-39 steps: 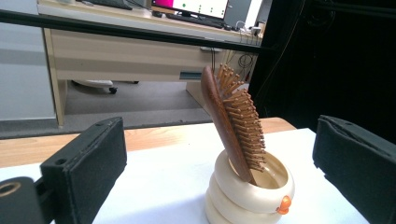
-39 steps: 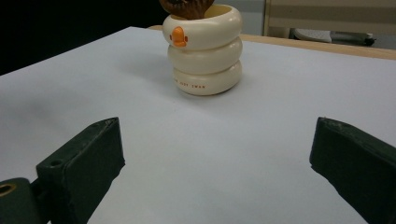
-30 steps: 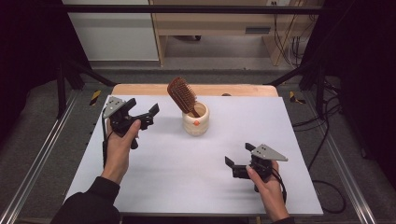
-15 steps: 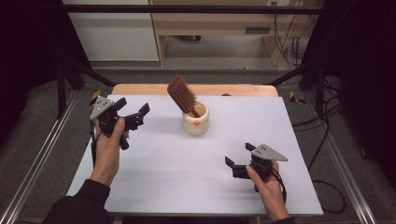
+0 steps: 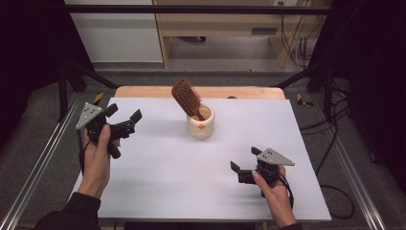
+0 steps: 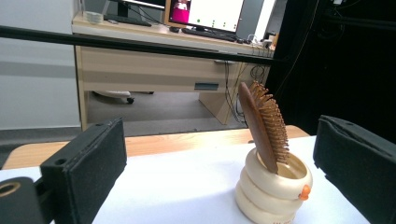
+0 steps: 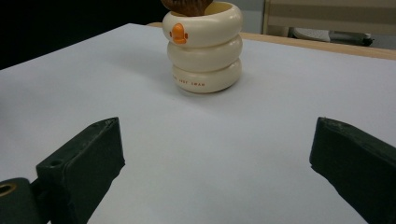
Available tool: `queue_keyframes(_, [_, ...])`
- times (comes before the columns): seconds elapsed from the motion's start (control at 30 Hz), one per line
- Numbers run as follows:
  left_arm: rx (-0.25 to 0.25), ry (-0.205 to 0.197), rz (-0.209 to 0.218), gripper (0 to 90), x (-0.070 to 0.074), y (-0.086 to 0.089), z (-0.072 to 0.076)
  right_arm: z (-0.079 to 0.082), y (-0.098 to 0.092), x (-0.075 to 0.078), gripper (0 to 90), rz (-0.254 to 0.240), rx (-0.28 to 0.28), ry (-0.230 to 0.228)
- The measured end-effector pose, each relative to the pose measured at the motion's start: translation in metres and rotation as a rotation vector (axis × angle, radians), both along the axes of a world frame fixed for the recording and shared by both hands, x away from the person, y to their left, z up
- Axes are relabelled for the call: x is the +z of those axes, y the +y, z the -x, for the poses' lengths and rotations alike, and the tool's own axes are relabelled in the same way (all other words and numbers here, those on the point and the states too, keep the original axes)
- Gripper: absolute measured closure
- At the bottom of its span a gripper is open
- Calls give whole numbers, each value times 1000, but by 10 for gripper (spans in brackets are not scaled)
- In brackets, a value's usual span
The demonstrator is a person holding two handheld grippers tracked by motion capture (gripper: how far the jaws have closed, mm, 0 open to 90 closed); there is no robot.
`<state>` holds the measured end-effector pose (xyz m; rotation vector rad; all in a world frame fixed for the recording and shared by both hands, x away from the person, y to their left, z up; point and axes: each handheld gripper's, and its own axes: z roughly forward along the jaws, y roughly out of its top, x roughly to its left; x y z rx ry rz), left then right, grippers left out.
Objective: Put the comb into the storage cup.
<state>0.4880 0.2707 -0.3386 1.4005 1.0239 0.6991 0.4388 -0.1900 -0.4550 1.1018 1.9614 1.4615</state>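
A brown wooden hairbrush [image 5: 187, 98] [image 6: 263, 123] stands handle-down, leaning left, in a cream ringed cup [image 5: 200, 123] [image 6: 272, 190] [image 7: 203, 47] with an orange mark. The cup sits at the back middle of the white table [image 5: 182, 167]. My left gripper [image 5: 124, 116] [image 6: 219, 177] hangs open over the table's left edge, well left of the cup and pointed toward it. Near the front right my right gripper [image 5: 243, 164] [image 7: 215, 172] rests open, low above the table, aimed at the cup. Neither holds anything.
A wooden strip [image 5: 143, 91] runs along the table's far edge. Metal rails [image 5: 38, 163] flank the table on both sides. Beyond it stand a desk [image 6: 154, 60] and cables [image 5: 297, 43] on the floor.
My left gripper has drawn back to the left, away from the cup, out to the table's left edge. The right gripper, cup and brush have stayed put.
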Motion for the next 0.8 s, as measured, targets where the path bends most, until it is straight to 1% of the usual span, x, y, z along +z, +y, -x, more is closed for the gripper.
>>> queue_keyframes(0.1, [1, -2, -18, 27, -1, 6, 6, 0, 1, 0, 34, 5, 0, -1])
queue_keyframes(0.2, [4, -11, -26, 27, -1, 13, 13, 0, 2, -1, 34, 15, 6, -3])
queue_keyframes(0.3, [9, -18, -56, 22, -3, 20, 21, 1, 2, -1, 36, 24, 4, -2])
queue_keyframes(0.47, [14, -33, -75, 22, -4, 33, 34, 2, 2, 0, 36, 30, 17, -13])
queue_keyframes(0.57, [17, -40, -80, 22, -5, 41, 41, 4, 1, 0, 36, 37, 23, -21])
queue_keyframes(0.63, [21, -42, -75, 22, -7, 47, 46, 4, 2, 0, 36, 36, 22, -22])
queue_keyframes(0.8, [33, -40, -69, 22, -14, 59, 54, 5, 2, 0, 35, 44, 25, -22])
